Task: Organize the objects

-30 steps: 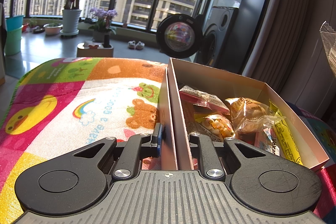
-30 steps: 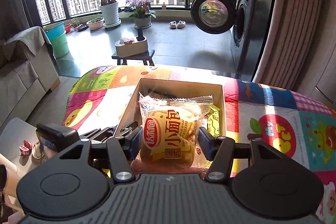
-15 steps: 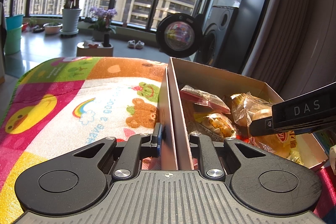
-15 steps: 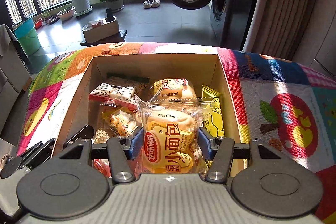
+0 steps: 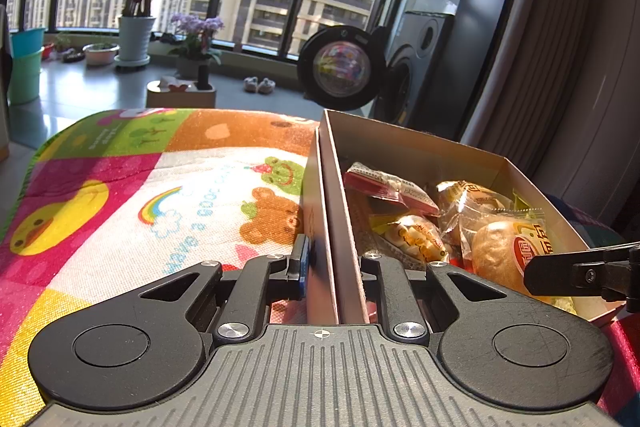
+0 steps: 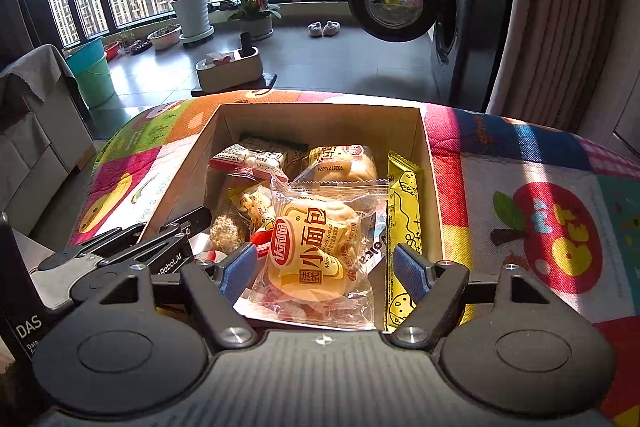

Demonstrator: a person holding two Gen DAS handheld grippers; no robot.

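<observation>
Left claw (image 5: 332, 267) clamps the box wall (image 5: 328, 227); right claw (image 6: 324, 263) gapes around the bread packet (image 6: 316, 251).

Left wrist view: the thin cardboard, pinched at 6 o'clock, could buckle or tip the box.
Right wrist view: the packet lies in the box at 6 o'clock, overhanging the near edge; it might slide out.

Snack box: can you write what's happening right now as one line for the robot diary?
left tool: shut on box wall | right tool: open around bread packet | packet: resting in box | step: release
</observation>
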